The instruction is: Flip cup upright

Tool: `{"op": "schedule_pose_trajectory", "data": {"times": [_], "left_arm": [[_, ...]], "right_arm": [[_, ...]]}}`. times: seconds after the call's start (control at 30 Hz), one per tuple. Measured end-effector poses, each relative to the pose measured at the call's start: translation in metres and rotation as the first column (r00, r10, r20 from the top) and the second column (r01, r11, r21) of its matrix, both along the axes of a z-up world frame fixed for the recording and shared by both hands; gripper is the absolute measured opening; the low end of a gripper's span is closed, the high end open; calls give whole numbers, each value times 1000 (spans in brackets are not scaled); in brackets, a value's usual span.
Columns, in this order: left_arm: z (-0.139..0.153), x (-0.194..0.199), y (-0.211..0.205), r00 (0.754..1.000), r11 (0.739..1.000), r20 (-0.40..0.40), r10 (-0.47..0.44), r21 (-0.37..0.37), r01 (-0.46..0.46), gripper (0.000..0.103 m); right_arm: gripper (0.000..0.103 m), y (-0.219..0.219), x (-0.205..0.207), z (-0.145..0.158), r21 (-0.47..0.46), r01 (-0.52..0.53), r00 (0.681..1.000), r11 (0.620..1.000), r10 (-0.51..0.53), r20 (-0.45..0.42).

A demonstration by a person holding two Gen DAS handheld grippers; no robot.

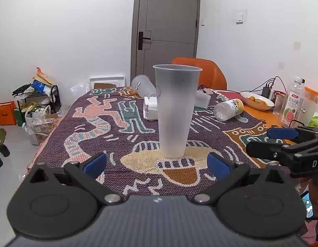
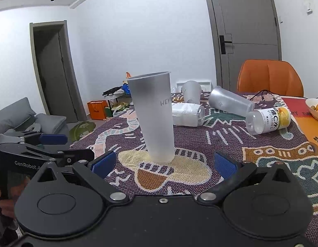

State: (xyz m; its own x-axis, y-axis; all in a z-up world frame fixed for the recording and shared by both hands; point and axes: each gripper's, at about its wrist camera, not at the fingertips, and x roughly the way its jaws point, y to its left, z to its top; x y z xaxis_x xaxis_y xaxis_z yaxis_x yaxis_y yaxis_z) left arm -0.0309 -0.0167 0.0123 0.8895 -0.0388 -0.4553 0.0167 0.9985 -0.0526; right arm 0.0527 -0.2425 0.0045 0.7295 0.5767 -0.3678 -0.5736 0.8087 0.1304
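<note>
A tall frosted plastic cup (image 1: pixel 175 111) stands upright, mouth up, on the patterned woven tablecloth (image 1: pixel 97 127). It also shows in the right wrist view (image 2: pixel 154 117). My left gripper (image 1: pixel 157 165) is open and empty, just short of the cup's base. My right gripper (image 2: pixel 163 163) is open and empty, also just short of the base. Each gripper shows at the edge of the other's view: the right one (image 1: pixel 282 142), the left one (image 2: pixel 48 146).
More frosted cups (image 2: pixel 231 100) lie on their sides behind, with a white tissue pack (image 2: pixel 185 114) and a toppled vitamin drink bottle (image 2: pixel 268 119). A bowl of oranges (image 1: pixel 256 100), a juice bottle (image 1: pixel 292 103), cables and an orange chair (image 1: pixel 202 72) stand at the far right.
</note>
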Motion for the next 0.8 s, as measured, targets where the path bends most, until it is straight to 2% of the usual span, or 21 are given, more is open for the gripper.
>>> {"op": "schedule_pose_trajectory", "data": {"times": [0.8], "left_arm": [[1, -1, -2, 1000, 1000, -3, -17, -1, 17, 103]], "right_arm": [[103, 0, 2, -2, -8, 2, 1000, 1000, -2, -11]]}}
